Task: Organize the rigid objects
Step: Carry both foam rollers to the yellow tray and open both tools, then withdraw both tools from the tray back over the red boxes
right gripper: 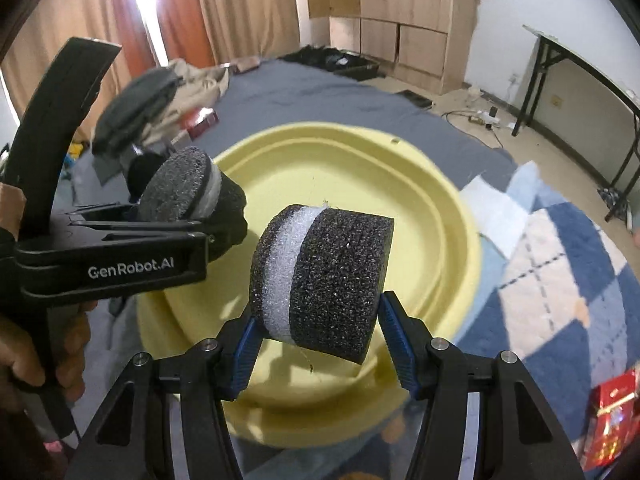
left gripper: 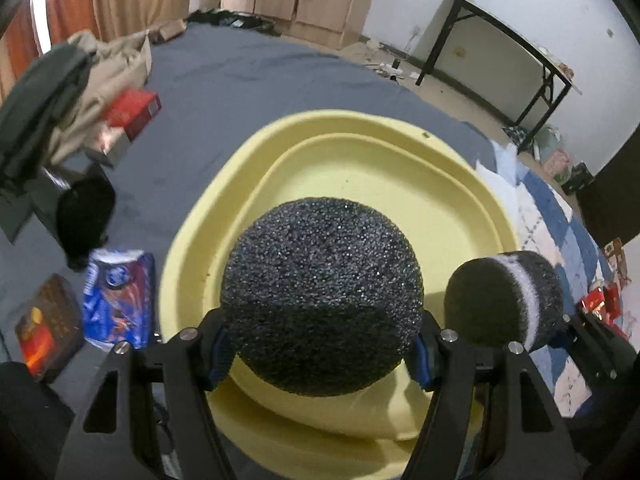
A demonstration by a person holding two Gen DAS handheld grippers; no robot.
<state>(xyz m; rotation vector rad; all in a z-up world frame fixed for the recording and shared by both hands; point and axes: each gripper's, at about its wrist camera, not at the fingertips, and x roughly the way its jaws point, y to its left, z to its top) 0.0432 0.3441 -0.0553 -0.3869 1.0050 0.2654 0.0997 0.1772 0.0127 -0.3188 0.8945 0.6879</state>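
Observation:
My left gripper (left gripper: 320, 344) is shut on a black foam disc (left gripper: 322, 296), held above a yellow basin (left gripper: 360, 128) on the bed. My right gripper (right gripper: 316, 344) is shut on a second black foam disc with a white middle band (right gripper: 320, 276), also above the yellow basin (right gripper: 312, 140). In the left wrist view the right gripper's disc (left gripper: 504, 300) hangs to the right of mine. In the right wrist view the left gripper (right gripper: 224, 216) and its disc (right gripper: 180, 190) sit to the left, over the basin's left rim.
The basin rests on a grey bedsheet (left gripper: 224, 76). Red boxes (left gripper: 134, 110), a blue packet (left gripper: 118, 300), an orange-red box (left gripper: 46, 324), a black object (left gripper: 86, 216) and piled clothes (left gripper: 52, 92) lie left. A checked blue blanket (right gripper: 560, 264) lies right. A folding table (left gripper: 512, 48) stands by the wall.

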